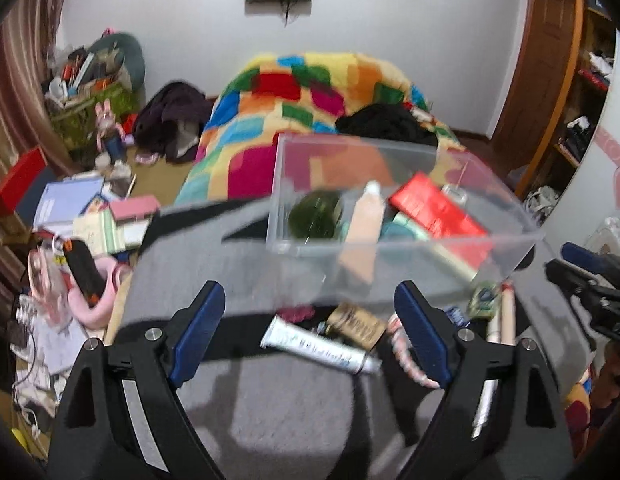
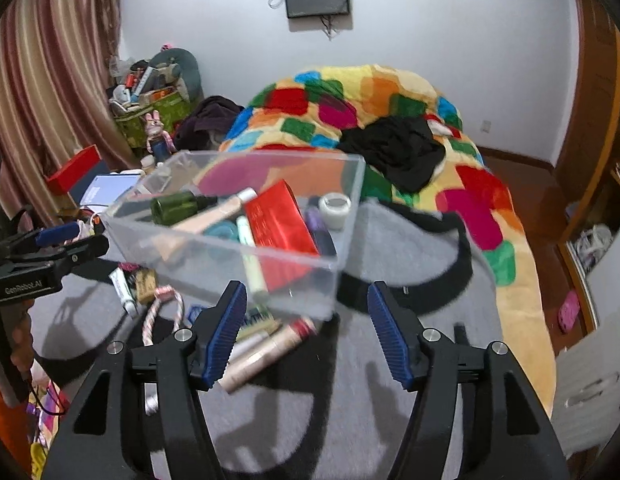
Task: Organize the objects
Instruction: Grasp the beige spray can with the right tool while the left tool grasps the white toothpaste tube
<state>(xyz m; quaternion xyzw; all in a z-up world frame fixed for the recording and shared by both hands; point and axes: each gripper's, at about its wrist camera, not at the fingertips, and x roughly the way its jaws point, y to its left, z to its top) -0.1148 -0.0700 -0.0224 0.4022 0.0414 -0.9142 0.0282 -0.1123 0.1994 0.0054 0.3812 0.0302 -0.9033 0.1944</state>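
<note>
A clear plastic bin [image 1: 294, 249] [image 2: 214, 254] stands on a grey mat on the bed. Inside lie a green bottle [image 1: 316, 216] [image 2: 178, 205], a beige tube [image 1: 364, 216], a red box [image 1: 438, 208] [image 2: 280, 224] and a small white jar [image 2: 335, 209]. Loose items lie in front of the bin: a silver tube [image 1: 322, 346], a tan packet [image 1: 356, 326], a pink-white rope [image 2: 160, 312] and a beige tube [image 2: 266, 350]. My left gripper [image 1: 312, 334] is open and empty above them. My right gripper [image 2: 306, 338] is open and empty near the bin's front corner.
A colourful patchwork blanket [image 2: 482, 204] covers the bed, with black clothes [image 2: 394, 152] on it. Books and clutter [image 1: 90, 216] pile up at the left. A wooden wardrobe [image 1: 550, 52] stands at the right, curtains [image 2: 38, 92] at the left.
</note>
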